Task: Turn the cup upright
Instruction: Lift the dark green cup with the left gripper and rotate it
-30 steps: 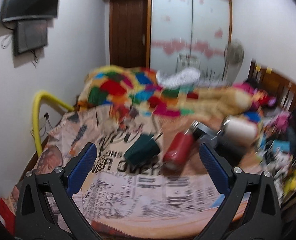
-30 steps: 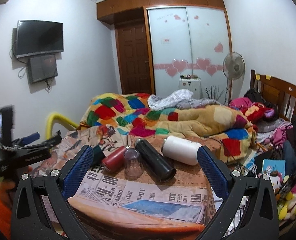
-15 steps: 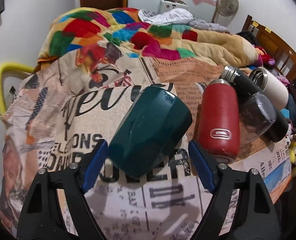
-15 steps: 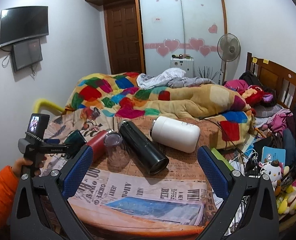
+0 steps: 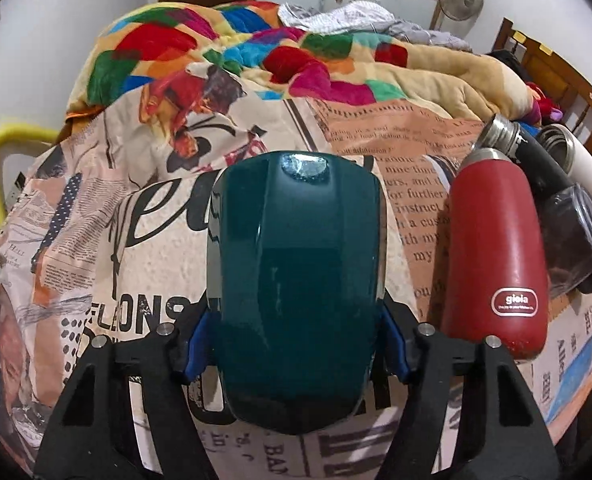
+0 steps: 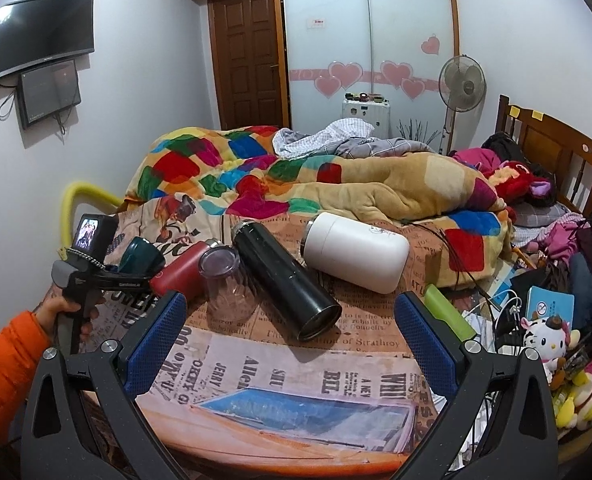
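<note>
The dark teal glossy cup [image 5: 298, 292] lies on its side on the round newspaper-print bench [image 5: 416, 184], its long axis running straight ahead from the left hand-held gripper [image 5: 298, 354]. Its closed base, with a pale scuffed patch, points away from that gripper toward the bed; its mouth end points back between the fingers. The blue pads [image 5: 196, 342] press against both flanks of the cup, so the left hand-held gripper is clenched on it.

Just to the right of that gripper lies a red metal flask [image 5: 496, 252] on its side, touching the clear ribbed plastic tumbler [image 5: 576, 232] further right. Beyond them are the steel neck of a black flask [image 5: 536, 160] and the open mouth of a white one [image 5: 580, 160].

The right wrist view shows what the left cannot: the person's left hand [image 6: 69, 312] in an orange sleeve gripping the handle, and the cup [image 6: 139, 256] seen from the side, far to the left of the right hand-held gripper [image 6: 289, 340], tilted with its base raised. It also shows the tumbler [image 6: 225, 284] standing mouth down, nothing visible inside, the black cylindrical flask [image 6: 285, 280] with its dark open end facing the right gripper, and the white squat flask [image 6: 356, 256] ahead of it. The right hand-held gripper hangs released, fingers wide apart, grasping nothing, above the near edge of the bench.
</note>
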A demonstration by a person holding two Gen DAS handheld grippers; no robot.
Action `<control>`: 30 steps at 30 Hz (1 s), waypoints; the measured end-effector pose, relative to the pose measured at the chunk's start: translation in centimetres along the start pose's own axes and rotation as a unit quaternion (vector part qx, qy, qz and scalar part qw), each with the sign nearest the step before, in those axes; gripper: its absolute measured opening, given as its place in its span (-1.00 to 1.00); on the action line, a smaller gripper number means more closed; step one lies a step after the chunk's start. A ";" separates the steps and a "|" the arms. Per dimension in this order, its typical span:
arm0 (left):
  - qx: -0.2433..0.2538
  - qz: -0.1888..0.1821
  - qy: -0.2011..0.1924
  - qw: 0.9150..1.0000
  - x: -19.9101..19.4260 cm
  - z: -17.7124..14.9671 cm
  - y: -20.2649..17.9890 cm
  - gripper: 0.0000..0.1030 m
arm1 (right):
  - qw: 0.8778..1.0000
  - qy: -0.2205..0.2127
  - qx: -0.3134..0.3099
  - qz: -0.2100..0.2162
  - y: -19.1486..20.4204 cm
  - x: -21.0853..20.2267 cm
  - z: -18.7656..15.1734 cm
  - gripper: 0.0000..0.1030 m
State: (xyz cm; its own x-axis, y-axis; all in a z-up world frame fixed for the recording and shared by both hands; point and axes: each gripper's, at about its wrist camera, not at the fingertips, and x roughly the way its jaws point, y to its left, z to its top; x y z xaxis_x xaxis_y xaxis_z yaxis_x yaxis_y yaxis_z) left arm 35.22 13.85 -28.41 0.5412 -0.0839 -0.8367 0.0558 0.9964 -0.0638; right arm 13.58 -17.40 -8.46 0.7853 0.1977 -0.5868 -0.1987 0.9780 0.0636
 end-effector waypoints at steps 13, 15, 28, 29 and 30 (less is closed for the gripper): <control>0.028 0.024 -0.064 0.997 -9.1 -1.8 -2.7 0.31 | 1.000 -0.003 0.001 0.006 0.0 -0.8 -0.4 1.00; 0.037 0.021 -0.078 0.996 -11.1 -1.8 -3.8 0.31 | 1.000 -0.006 0.004 0.010 0.0 -1.2 -0.4 1.00; 0.102 -0.033 -0.119 0.987 -19.0 -2.6 -14.7 0.31 | 0.999 -0.040 0.014 0.012 -1.0 -4.7 -0.4 1.00; 0.107 -0.041 -0.115 0.987 -18.8 -2.8 -15.7 0.31 | 0.999 -0.040 0.015 0.011 -1.2 -4.8 -0.6 1.00; 0.109 -0.046 -0.112 0.987 -18.6 -3.0 -16.4 0.31 | 0.999 -0.040 0.016 0.010 -1.4 -4.9 -0.6 1.00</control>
State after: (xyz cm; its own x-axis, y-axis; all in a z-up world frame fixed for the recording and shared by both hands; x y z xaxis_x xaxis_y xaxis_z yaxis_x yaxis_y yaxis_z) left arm 21.71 -0.94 -13.44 0.6957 -0.1978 -0.6906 0.2790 0.9603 0.0061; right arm 9.61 -19.78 -6.16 0.8257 0.2216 -0.5188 -0.1982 0.9749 0.1010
